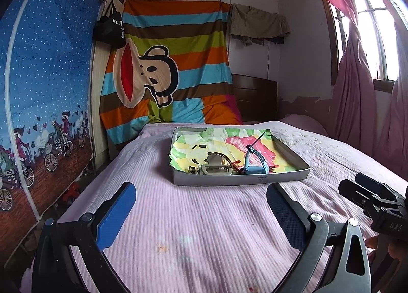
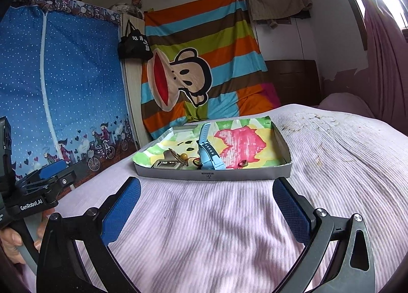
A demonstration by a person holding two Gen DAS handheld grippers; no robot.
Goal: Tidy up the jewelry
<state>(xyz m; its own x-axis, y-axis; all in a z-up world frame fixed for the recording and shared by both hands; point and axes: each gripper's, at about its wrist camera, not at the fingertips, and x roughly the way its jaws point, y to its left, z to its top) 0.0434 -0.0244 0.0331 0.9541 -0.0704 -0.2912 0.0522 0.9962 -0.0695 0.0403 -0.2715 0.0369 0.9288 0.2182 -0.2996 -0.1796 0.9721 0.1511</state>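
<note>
Pink bedspread (image 1: 204,216) carries shallow tray (image 2: 214,175); blue watch (image 2: 207,151), clip, beads, ring jumbled along tray's near wall. Left tongs (image 1: 201,211) and right tongs (image 2: 206,206) both apart, empty, short of tray. Risk: soft bedding lets tray tip; tangled pieces snag together.

Jewelry tray (image 1: 239,180) beyond wide-spread left gripper (image 1: 201,212)

Two wrist views, low over the bed (image 1: 204,216)

Both face the tray (image 1: 239,178) (image 2: 211,174) nearby; the left sits left.
</note>
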